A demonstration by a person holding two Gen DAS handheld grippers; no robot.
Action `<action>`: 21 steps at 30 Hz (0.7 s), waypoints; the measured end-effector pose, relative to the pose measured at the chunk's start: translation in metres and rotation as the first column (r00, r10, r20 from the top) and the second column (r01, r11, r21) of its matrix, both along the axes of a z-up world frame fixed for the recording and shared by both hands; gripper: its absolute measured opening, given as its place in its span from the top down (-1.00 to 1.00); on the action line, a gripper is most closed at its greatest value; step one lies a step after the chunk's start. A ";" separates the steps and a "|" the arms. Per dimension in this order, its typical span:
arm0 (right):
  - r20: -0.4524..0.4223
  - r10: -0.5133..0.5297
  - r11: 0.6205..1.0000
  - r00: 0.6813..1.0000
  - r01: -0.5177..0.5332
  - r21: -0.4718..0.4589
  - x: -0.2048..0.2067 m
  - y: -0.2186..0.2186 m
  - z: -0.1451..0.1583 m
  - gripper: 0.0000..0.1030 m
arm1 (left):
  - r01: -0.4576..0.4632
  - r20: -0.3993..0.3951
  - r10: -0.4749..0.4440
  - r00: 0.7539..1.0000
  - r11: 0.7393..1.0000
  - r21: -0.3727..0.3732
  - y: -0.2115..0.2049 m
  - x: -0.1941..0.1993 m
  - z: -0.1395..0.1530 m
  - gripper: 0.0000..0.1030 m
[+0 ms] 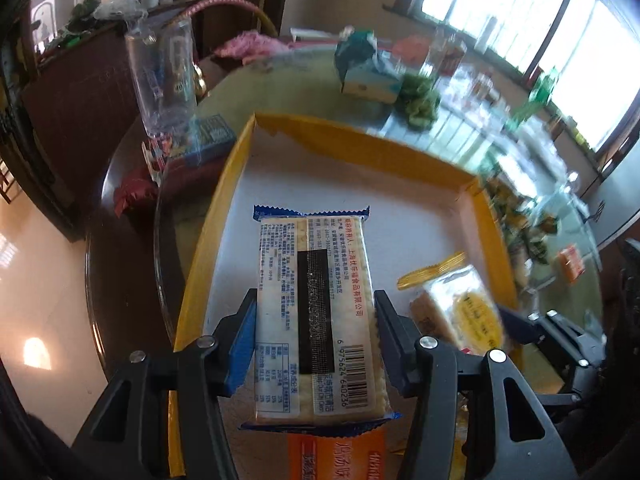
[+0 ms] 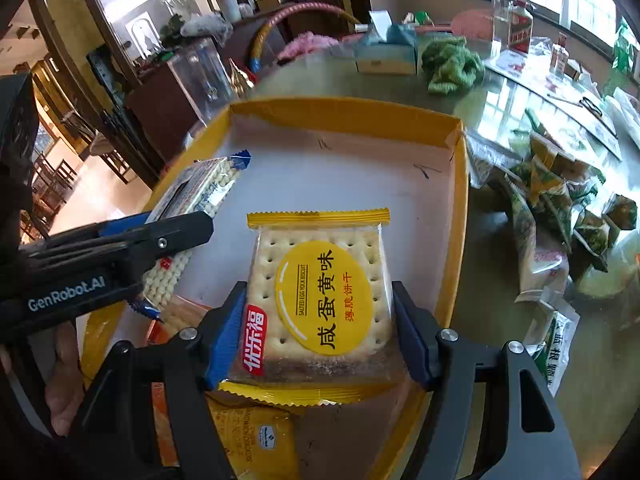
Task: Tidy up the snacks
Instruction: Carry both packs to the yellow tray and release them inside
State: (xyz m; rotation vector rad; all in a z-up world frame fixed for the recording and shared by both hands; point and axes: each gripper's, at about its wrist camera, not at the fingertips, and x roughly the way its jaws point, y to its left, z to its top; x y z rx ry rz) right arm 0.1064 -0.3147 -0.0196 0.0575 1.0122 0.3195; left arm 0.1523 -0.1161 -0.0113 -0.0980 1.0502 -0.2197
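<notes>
Left wrist view: left tool (image 1: 316, 332) clamps a flat, blue-edged cracker pack (image 1: 316, 312) — right tool (image 2: 320, 332) clamps a glossy yellow-edged one (image 2: 320, 300).

Bright windows (image 1: 520, 20), glossy round table (image 2: 500, 120), dark wooden cabinet (image 1: 80, 92), pale floor (image 1: 40, 300)

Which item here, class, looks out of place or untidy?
The heap of green snack packets on the glass table to the right of the yellow box looks untidy: they lie tumbled at mixed angles, outside the box. The two cracker packs held over the box look intact.
</notes>
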 end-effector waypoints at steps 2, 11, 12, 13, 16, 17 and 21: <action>0.004 0.013 0.999 1.000 -0.013 -0.032 -0.001 0.005 0.002 -0.37 | 0.008 -0.044 -0.006 0.999 0.999 0.033 -0.001 0.006 -0.009 -0.08; 0.034 0.033 0.999 0.999 -0.033 -0.004 -0.011 0.000 0.012 -0.55 | -0.068 0.031 0.070 0.997 0.996 -0.064 0.026 -0.016 0.018 -0.52; 0.044 0.028 0.999 0.999 -0.029 0.021 -0.015 -0.005 0.015 -0.55 | -0.061 0.056 0.065 0.996 0.996 -0.062 0.025 -0.023 0.024 -0.53; 0.055 0.020 0.998 0.998 -0.023 0.054 -0.020 -0.012 0.019 -0.55 | -0.058 0.080 0.063 0.995 0.997 -0.056 0.024 -0.030 0.029 -0.53; 0.082 0.012 0.988 0.997 -0.025 0.154 -0.043 -0.039 0.028 -0.55 | -0.069 0.148 0.080 0.986 0.994 -0.081 0.019 -0.067 0.044 -0.53; 0.094 0.008 0.984 0.995 -0.024 0.175 -0.052 -0.048 0.030 -0.55 | -0.062 0.157 0.078 0.985 0.993 -0.104 0.015 -0.075 0.046 -0.53; 0.125 -0.032 0.972 0.992 0.001 0.234 -0.088 -0.092 0.034 -0.56 | -0.003 0.159 0.028 0.987 0.988 -0.157 -0.015 -0.103 0.050 -0.53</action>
